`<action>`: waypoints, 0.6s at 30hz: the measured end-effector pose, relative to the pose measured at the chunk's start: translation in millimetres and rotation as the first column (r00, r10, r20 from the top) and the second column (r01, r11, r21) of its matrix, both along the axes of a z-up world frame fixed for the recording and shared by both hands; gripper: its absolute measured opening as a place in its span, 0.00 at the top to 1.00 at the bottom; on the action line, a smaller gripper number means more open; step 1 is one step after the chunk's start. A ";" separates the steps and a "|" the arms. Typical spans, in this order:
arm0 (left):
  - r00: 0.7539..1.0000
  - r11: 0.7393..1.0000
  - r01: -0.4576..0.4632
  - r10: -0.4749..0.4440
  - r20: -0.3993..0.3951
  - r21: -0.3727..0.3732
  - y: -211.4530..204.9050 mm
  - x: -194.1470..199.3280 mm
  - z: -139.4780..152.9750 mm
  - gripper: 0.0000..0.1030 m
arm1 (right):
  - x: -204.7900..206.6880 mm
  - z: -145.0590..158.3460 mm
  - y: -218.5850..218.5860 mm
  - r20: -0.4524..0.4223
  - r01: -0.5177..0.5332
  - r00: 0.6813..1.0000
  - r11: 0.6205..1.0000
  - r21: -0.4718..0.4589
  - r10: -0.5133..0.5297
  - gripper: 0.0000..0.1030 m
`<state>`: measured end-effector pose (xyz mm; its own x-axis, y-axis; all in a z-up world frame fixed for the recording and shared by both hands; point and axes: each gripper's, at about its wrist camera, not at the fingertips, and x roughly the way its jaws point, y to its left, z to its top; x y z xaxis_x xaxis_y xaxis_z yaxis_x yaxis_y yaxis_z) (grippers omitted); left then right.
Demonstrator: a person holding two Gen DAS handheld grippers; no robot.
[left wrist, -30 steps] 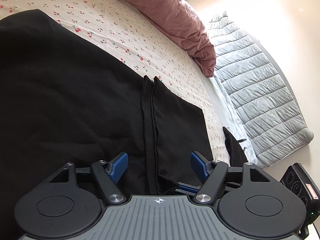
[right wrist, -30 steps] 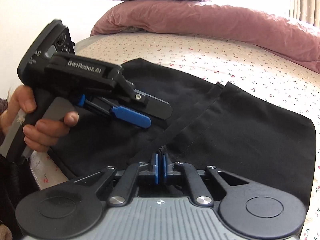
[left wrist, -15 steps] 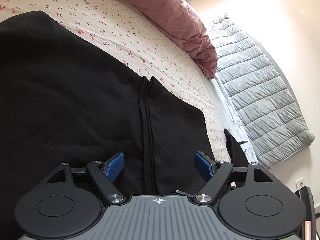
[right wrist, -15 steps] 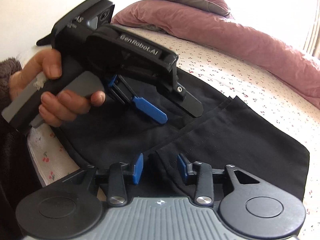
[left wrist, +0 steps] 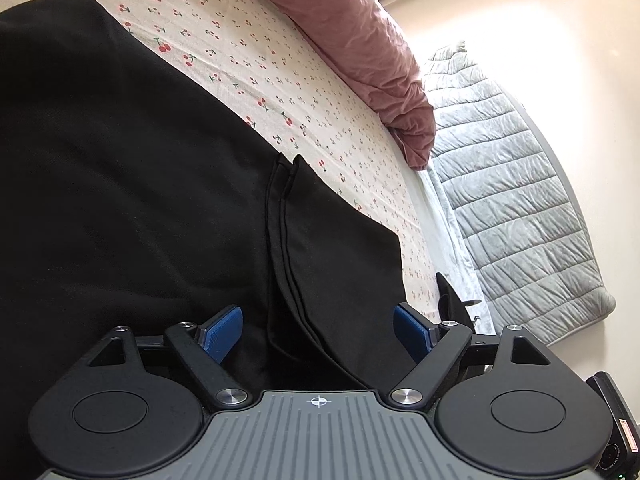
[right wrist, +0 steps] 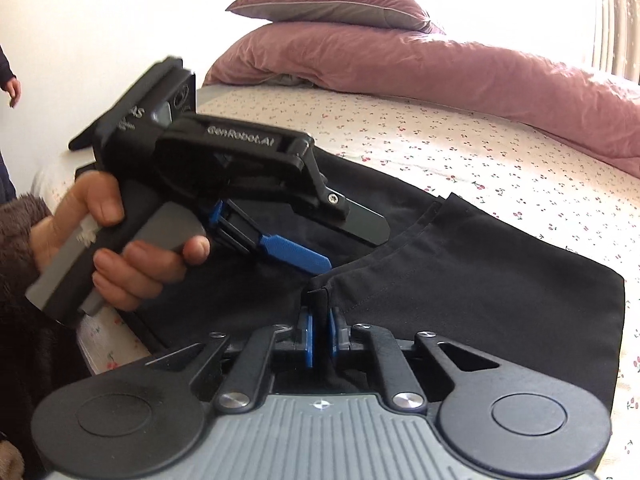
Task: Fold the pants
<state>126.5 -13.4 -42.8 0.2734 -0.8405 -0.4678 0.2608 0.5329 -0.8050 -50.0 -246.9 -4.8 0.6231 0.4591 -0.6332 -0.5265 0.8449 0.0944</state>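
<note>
The right gripper [right wrist: 319, 338] has just closed, its blue pads pinching a raised hem edge of the black pants [right wrist: 500, 304]. The left gripper [left wrist: 318, 330], held in a hand [right wrist: 120, 256], has been spreading and hovers wide over the cloth with nothing between the pads. With only one corner held, lifting could drag the layers askew. The pants lie flat on a cherry-print bedsheet [right wrist: 460, 148]. Beyond are a pink duvet [right wrist: 440, 64], a pillow [right wrist: 332, 6] and a grey quilted pad [left wrist: 512, 184].
</note>
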 end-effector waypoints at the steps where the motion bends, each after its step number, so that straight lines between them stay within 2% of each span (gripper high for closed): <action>1: 1.000 1.000 -0.007 0.007 -0.005 -0.007 -1.7 1.0 -0.8 0.20 | 0.5 2.1 -2.0 -0.008 -0.002 1.000 1.000 0.030 0.002 0.92; 5: 0.998 0.998 -0.054 0.053 -0.022 -0.017 -4.9 2.4 -2.8 0.31 | -1.4 7.9 -6.3 -0.039 -0.031 0.999 0.992 0.124 0.036 0.92; 7: 0.998 0.998 -0.066 0.066 -0.023 -0.012 -4.4 2.3 -2.6 0.37 | -3.0 9.7 -6.7 -0.040 -0.038 0.998 0.991 0.130 0.044 0.92; 9: 0.997 0.997 -0.078 0.078 -0.014 0.003 -3.4 2.3 -3.1 0.52 | -4.5 9.8 -6.0 -0.048 -0.048 0.997 0.991 0.122 0.054 0.90; 12: 0.995 0.994 -0.098 0.098 0.005 0.039 -5.3 2.6 -3.3 0.69 | 1.8 2.2 0.0 -0.083 -0.075 0.993 0.991 0.111 0.085 0.77; 13: 0.995 0.994 -0.100 0.099 0.015 0.051 -6.0 2.1 -2.9 0.71 | 2.8 1.4 1.7 -0.100 -0.093 0.990 0.990 0.107 0.104 0.72; 14: 0.995 0.992 -0.101 0.099 0.033 0.075 -9.3 1.3 -1.9 0.78 | 2.4 0.4 3.5 -0.106 -0.102 0.988 0.989 0.111 0.114 0.65; 17: 0.987 0.977 -0.119 0.098 0.123 0.178 -20.1 -3.5 3.7 0.98 | -0.9 4.8 3.0 -0.090 -0.113 0.988 0.987 0.113 0.123 0.61; 18: 0.984 0.973 -0.125 0.097 0.148 0.194 -21.7 -5.6 6.0 0.98 | -0.4 6.6 1.2 -0.080 -0.103 0.990 0.988 0.113 0.113 0.60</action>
<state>120.9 -35.1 -36.8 0.4331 -0.6934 -0.5759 0.2909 0.7122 -0.6388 -50.4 -245.7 1.8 0.5114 0.5896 -0.6252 -0.5999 0.7658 0.2316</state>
